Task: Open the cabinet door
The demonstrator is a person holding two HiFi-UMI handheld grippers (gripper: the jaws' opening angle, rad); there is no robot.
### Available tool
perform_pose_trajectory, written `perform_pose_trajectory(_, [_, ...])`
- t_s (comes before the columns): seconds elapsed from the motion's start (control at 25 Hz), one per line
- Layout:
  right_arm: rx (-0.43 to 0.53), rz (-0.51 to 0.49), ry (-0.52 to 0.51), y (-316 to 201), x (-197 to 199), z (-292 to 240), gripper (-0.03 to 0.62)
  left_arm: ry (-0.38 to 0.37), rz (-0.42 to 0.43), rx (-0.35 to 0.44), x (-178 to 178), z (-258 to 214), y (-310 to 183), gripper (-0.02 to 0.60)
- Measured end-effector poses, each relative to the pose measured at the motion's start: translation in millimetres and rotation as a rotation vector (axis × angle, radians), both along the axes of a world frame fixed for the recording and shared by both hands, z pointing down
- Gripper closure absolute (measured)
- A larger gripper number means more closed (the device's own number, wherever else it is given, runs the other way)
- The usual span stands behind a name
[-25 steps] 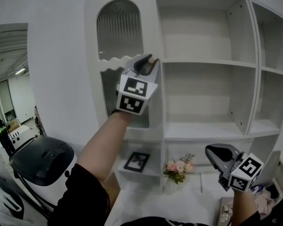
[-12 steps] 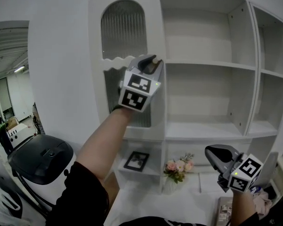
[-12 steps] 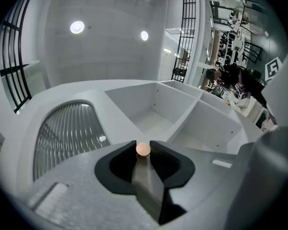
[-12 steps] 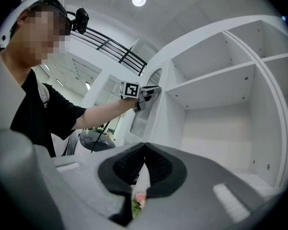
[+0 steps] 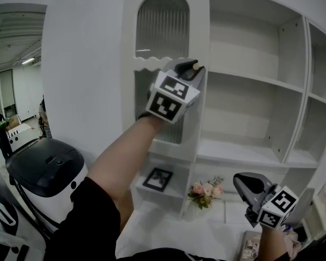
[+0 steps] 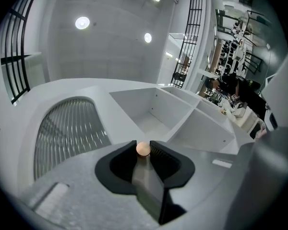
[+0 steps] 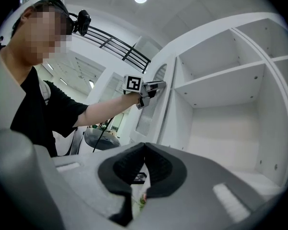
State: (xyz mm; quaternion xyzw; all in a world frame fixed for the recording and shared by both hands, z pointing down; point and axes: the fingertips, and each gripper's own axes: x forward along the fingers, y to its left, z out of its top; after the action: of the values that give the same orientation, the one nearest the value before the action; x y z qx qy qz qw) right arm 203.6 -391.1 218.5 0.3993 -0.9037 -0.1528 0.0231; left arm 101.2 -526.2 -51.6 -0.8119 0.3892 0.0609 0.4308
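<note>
The left gripper was clamped on the small round knob of the cabinet door, its two dark jaws pressed against either side of the pale ball and its tip angled a little upward. The knob sat at the door's right edge, about halfway up. The door itself was white, with an arched panel of ribbed glass above a wavy crosspiece and a second ribbed panel below. It formed the left-hand column of a tall white shelf unit and was raised well above the person's waist, so the bare left forearm reached up to it. From the right gripper view the door's thick edge seemed to stand slightly proud of the unit, though how far it was ajar could not be judged. To the door's right lay open white shelves. Beneath it a low compartment held a framed picture, and a small bunch of flowers stood just to the right of that. The right gripper hung low at the right, well apart from the door, pointing roughly level with its jaws together and nothing between them. Far left stood a white machine with a black lid.
</note>
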Motion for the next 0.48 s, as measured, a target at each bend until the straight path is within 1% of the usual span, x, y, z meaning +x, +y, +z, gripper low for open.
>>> perform_pose_trajectory(0.2, [0.002,-0.024,0.014,3,-14,-4,0.599,0.002,0.034,-0.01,-8,0,16,0.495])
perform_pose_trajectory(0.36, [0.012,-0.049,0.025,7,-27,-9,0.599,-0.006,0.067,-0.032,-14,0,29,0.495])
perform_pose_trajectory(0.48, [0.018,-0.062,0.031,9,-34,-12,0.599,0.002,0.096,-0.052,-21,0,40,0.495])
